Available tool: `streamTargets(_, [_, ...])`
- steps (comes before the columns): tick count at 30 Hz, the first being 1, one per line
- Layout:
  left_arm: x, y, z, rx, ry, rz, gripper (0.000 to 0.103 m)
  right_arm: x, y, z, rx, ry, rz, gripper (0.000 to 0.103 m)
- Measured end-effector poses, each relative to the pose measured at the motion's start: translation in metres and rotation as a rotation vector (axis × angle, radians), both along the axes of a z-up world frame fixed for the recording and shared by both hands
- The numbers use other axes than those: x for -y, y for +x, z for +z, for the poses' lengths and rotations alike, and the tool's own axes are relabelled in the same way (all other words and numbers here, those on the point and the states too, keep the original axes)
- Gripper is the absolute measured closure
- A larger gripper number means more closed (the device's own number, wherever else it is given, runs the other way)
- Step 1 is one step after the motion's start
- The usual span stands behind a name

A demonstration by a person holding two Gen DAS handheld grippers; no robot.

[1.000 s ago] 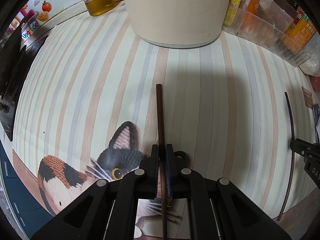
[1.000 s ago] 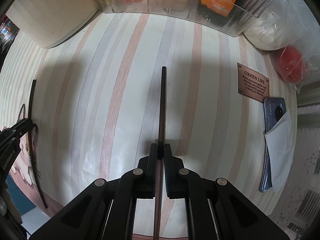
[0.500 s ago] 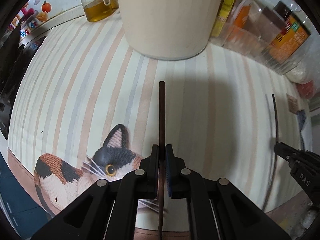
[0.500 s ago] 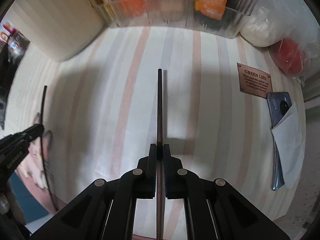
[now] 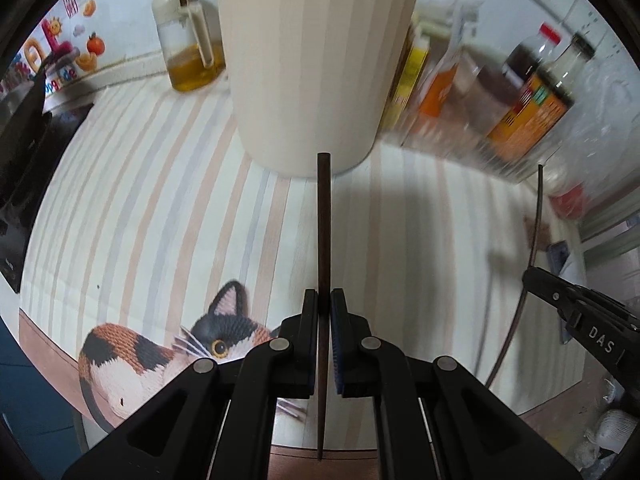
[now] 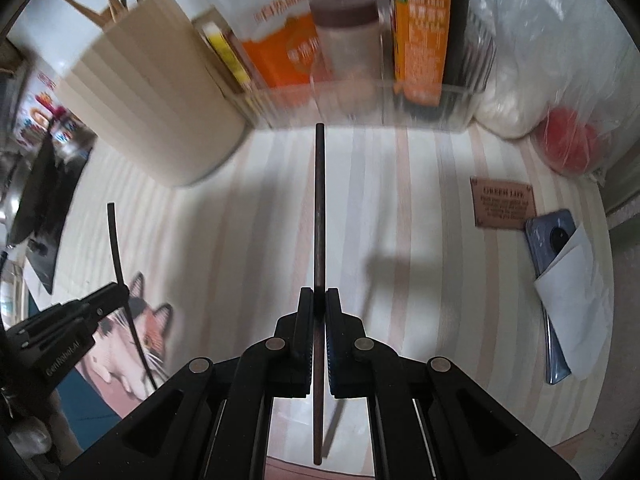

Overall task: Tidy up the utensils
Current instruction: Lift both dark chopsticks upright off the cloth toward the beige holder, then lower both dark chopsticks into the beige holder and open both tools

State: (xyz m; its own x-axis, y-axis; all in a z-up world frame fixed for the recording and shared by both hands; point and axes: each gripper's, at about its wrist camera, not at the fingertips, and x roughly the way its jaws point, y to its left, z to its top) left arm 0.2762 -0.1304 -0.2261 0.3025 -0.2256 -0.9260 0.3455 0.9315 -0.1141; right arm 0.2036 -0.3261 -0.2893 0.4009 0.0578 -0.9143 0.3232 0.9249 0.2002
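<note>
The left chopstick (image 5: 323,240) was pinched between the pads of the left gripper (image 5: 324,304), jaws pressed together on its shaft. It stood clear of the striped mat (image 5: 160,200), blunt end pointing toward the base of the cream holder (image 5: 316,64) and thin tip trailing back between the gripper arms.

The right chopstick (image 6: 319,208) was clamped the same way in the right gripper (image 6: 319,300), jaws closed on the shaft, its far end aimed at the clear organizer tray (image 6: 360,100). It too was lifted off the mat.

Each gripper appeared at the edge of the other's view, well apart from it. The right unit carried the letters "DAS"; the left carried "GenRobot.AI".

The cream holder stood on the mat ahead of both grippers. In the right wrist view, sticks (image 6: 108,4) protruded from its top. An oil jug (image 5: 188,40) stood behind it to its left; the organizer tray with an orange pouch (image 6: 276,36), a brown-lidded jar (image 6: 344,36) and a dark bottle (image 6: 428,28) stood to its right. The packaging text was too blurred to read.

A cat picture (image 5: 168,348) was printed on the mat's near edge. A brown tag (image 6: 503,203) headed "GREEN LIFE" lay on the mat beside a blue phone (image 6: 550,280) partly covered by white paper. A bagged red object (image 6: 568,144) sat beyond the tag.
</note>
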Motion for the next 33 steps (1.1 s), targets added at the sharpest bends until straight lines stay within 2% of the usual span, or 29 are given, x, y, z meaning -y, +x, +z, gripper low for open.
streamTargets(7, [0.0, -0.005, 0.045, 0.103, -0.052, -0.02, 0.1, -0.004, 0.008, 0.048, 0.12, -0.007, 0.004, 0.098])
streamTargets(21, [-0.002, 0.01, 0.117, 0.232, -0.157, -0.004, 0.1, -0.006, 0.026, 0.128, 0.323, -0.03, -0.003, 0.098])
streamTargets(29, [-0.005, 0.014, 0.18, 0.329, -0.224, -0.005, 0.1, -0.011, 0.048, 0.179, 0.43, -0.029, 0.035, 0.098])
streamTargets(33, [-0.009, 0.019, 0.216, 0.372, -0.27, 0.004, 0.1, -0.015, 0.061, 0.216, 0.506, -0.028, 0.061, 0.098])
